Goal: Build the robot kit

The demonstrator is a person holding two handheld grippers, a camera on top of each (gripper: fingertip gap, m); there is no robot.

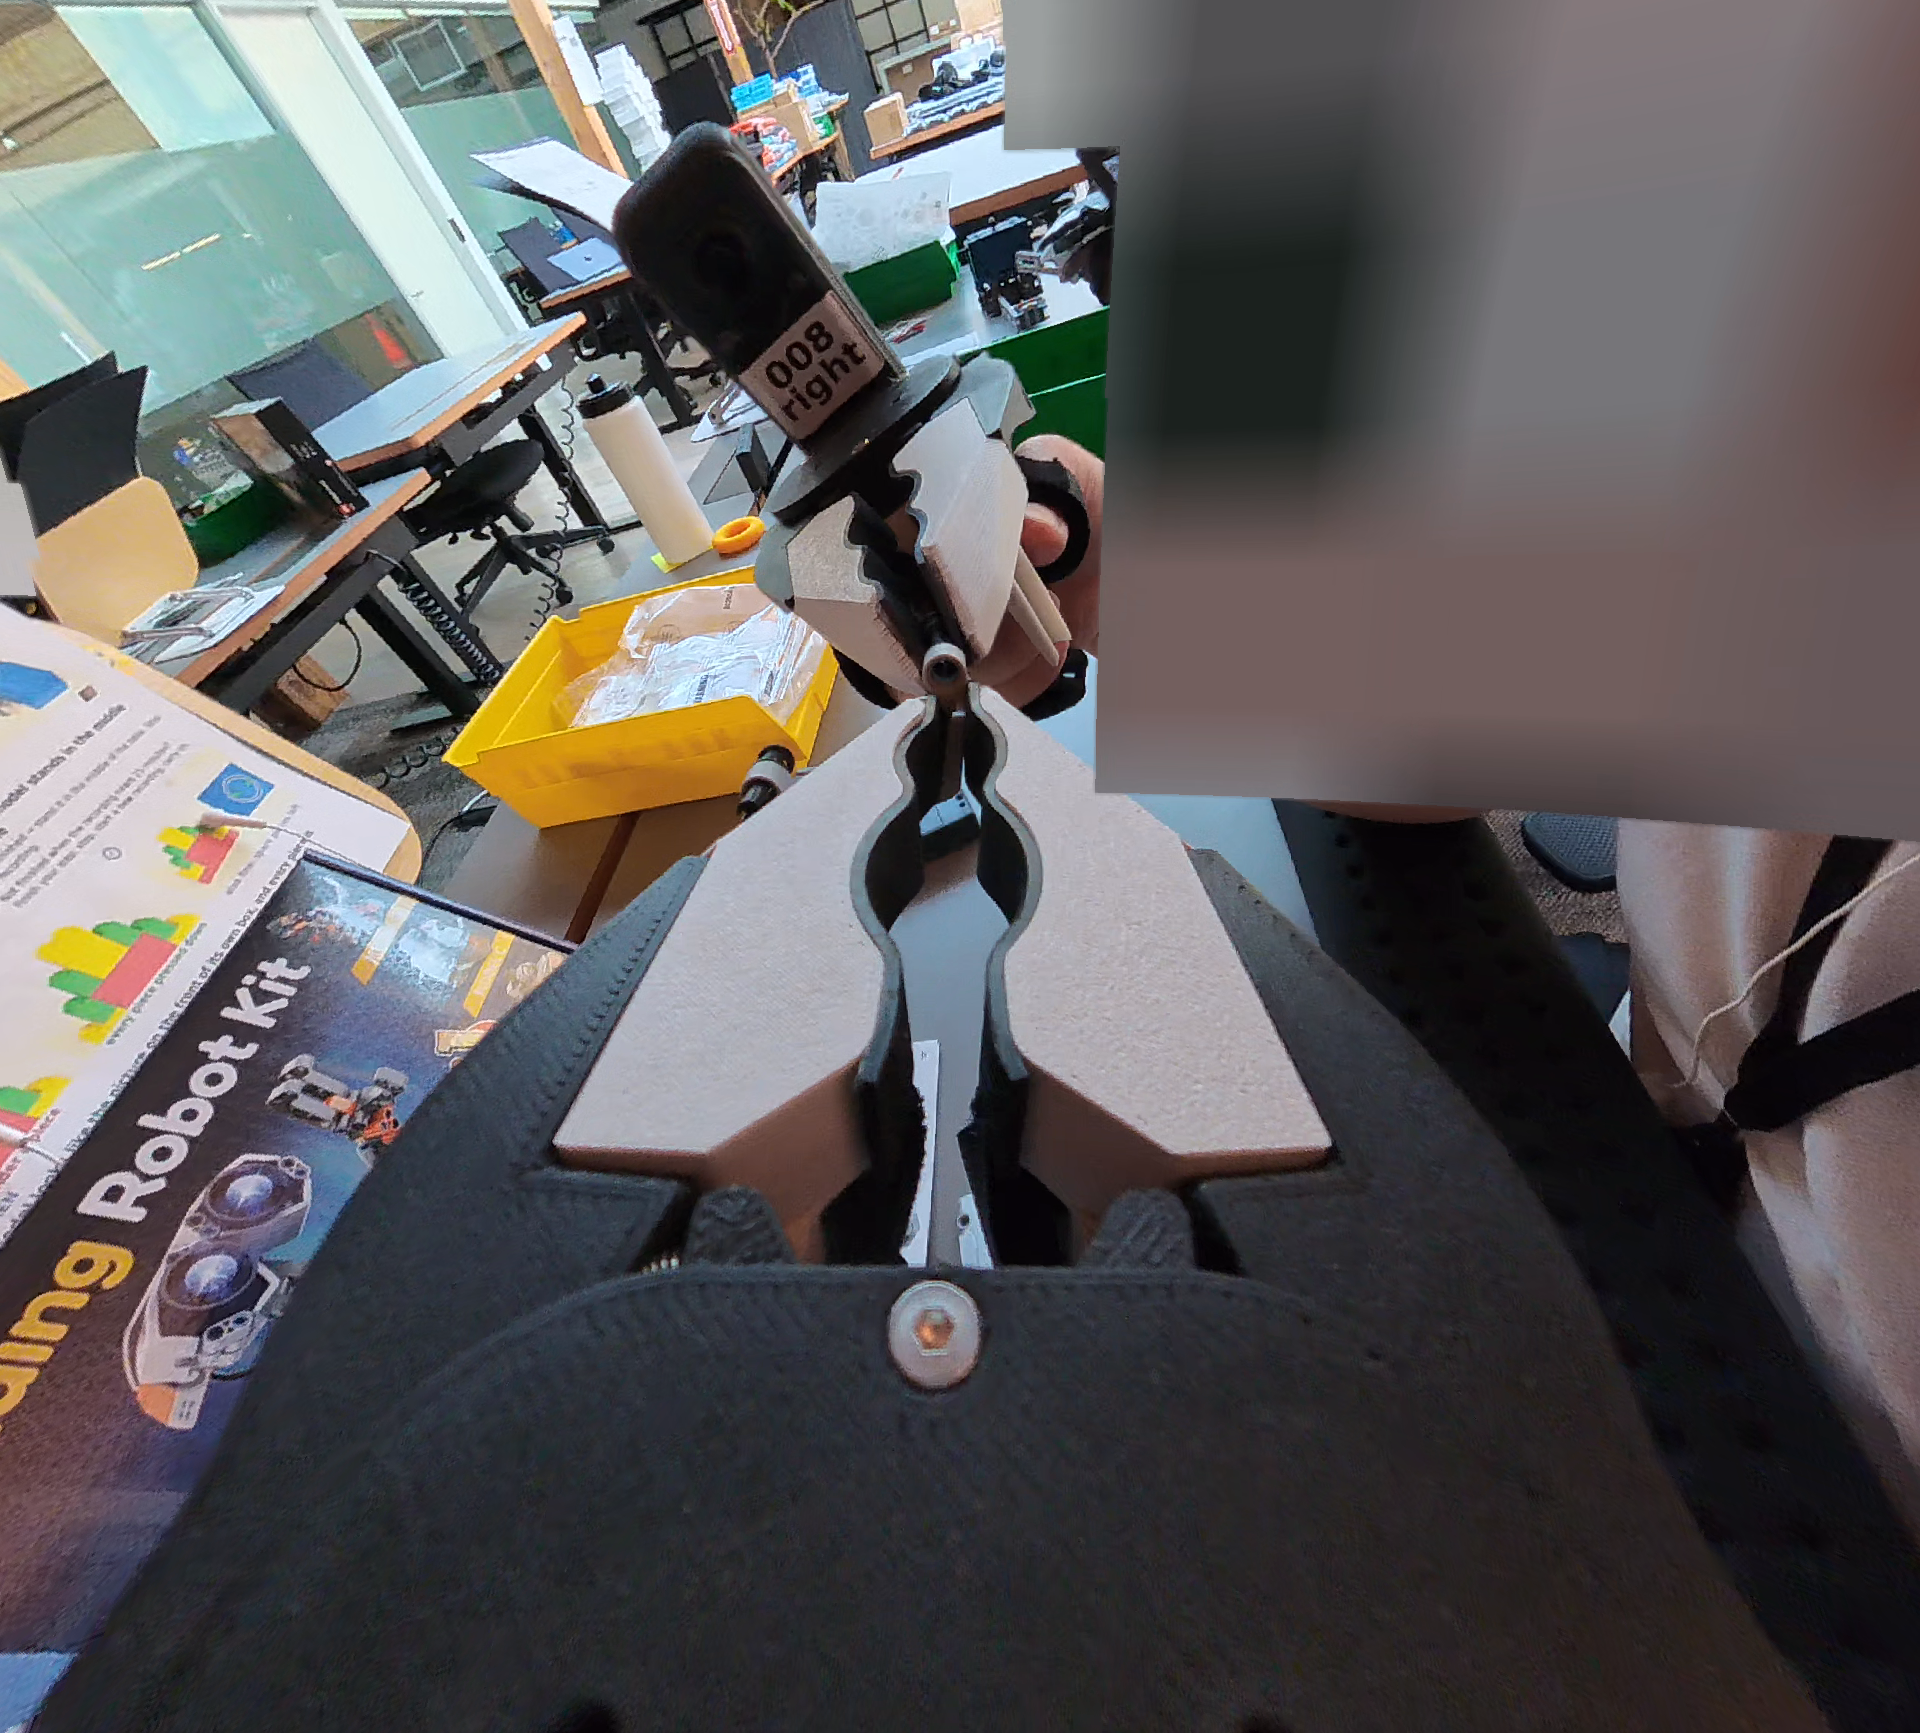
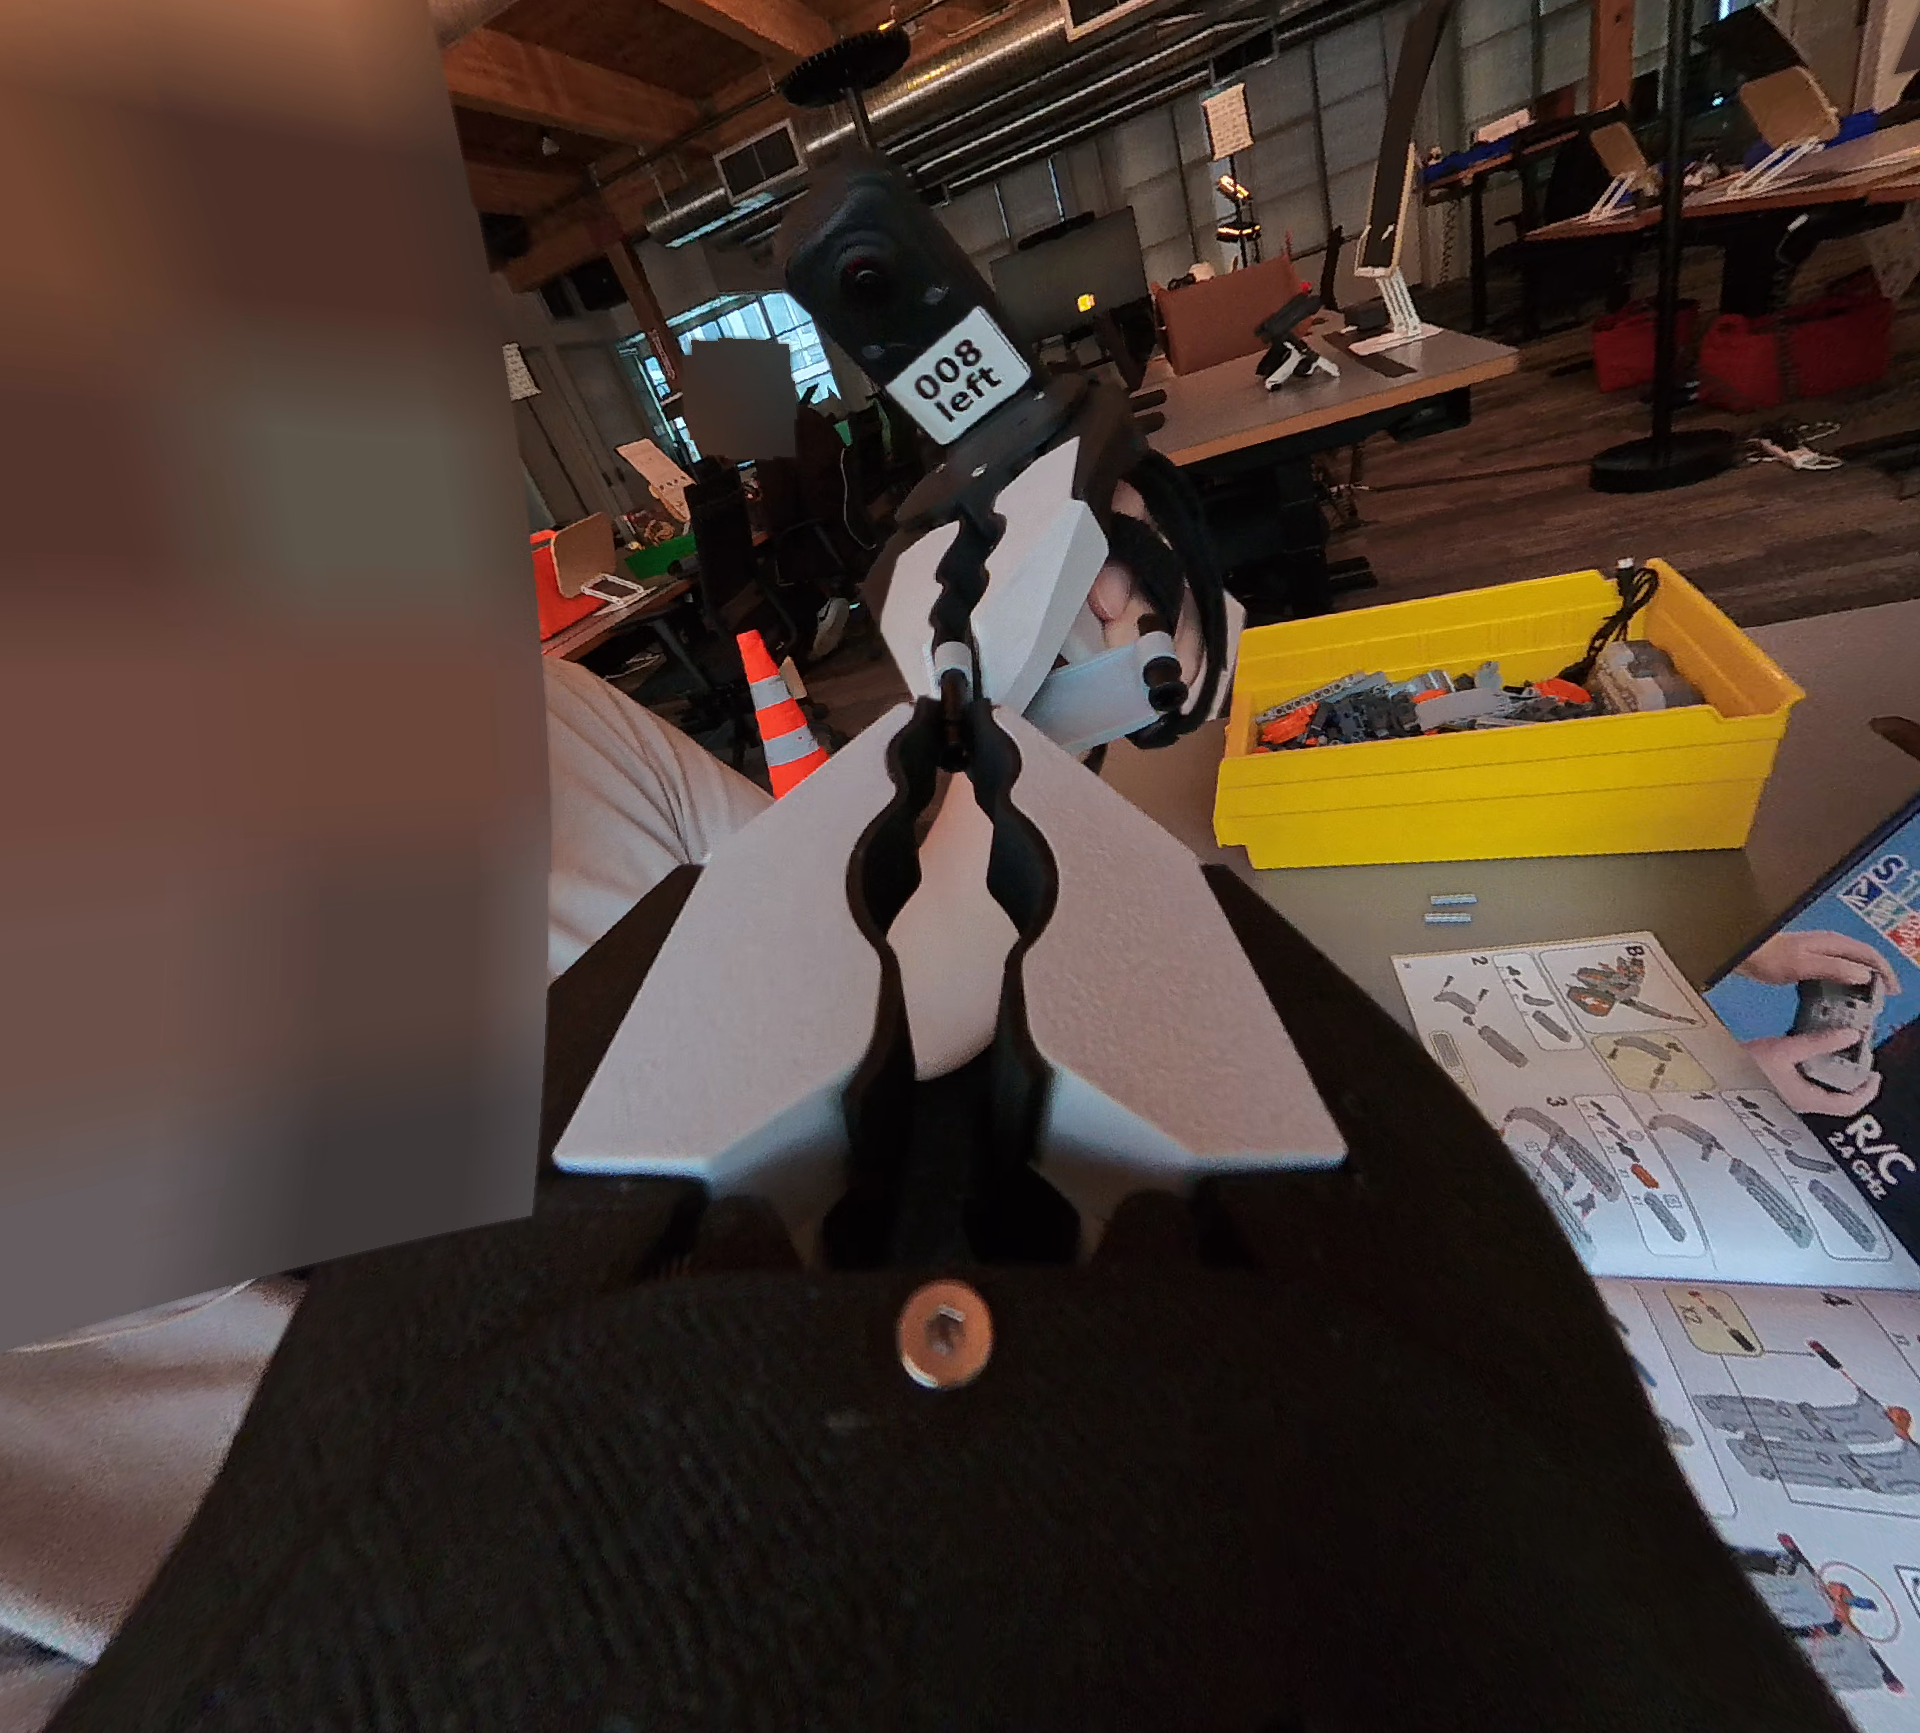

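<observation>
My two grippers are held in the air facing each other, tip to tip. My left gripper (image 1: 943, 725) is shut at its tips on a thin black axle (image 1: 941, 715). The axle carries a small pale bush (image 1: 942, 670), and the right gripper (image 1: 938, 660) meets it from above, held by a person's hand (image 1: 1044, 530). In the right wrist view my right gripper (image 2: 951, 733) is shut on the same black axle (image 2: 951, 727). The bush (image 2: 948, 653) sits at the tips of the left gripper (image 2: 951, 660).
A yellow bin (image 1: 623, 769) holds plastic bags. A second yellow bin (image 2: 1455, 800) holds small grey and orange parts. A kit box (image 1: 208, 1164), a printed sheet (image 1: 104, 852), an instruction booklet (image 2: 1610, 1112) and a blue box (image 2: 1849, 1008) lie on the table. A white bottle (image 1: 644, 478) stands behind.
</observation>
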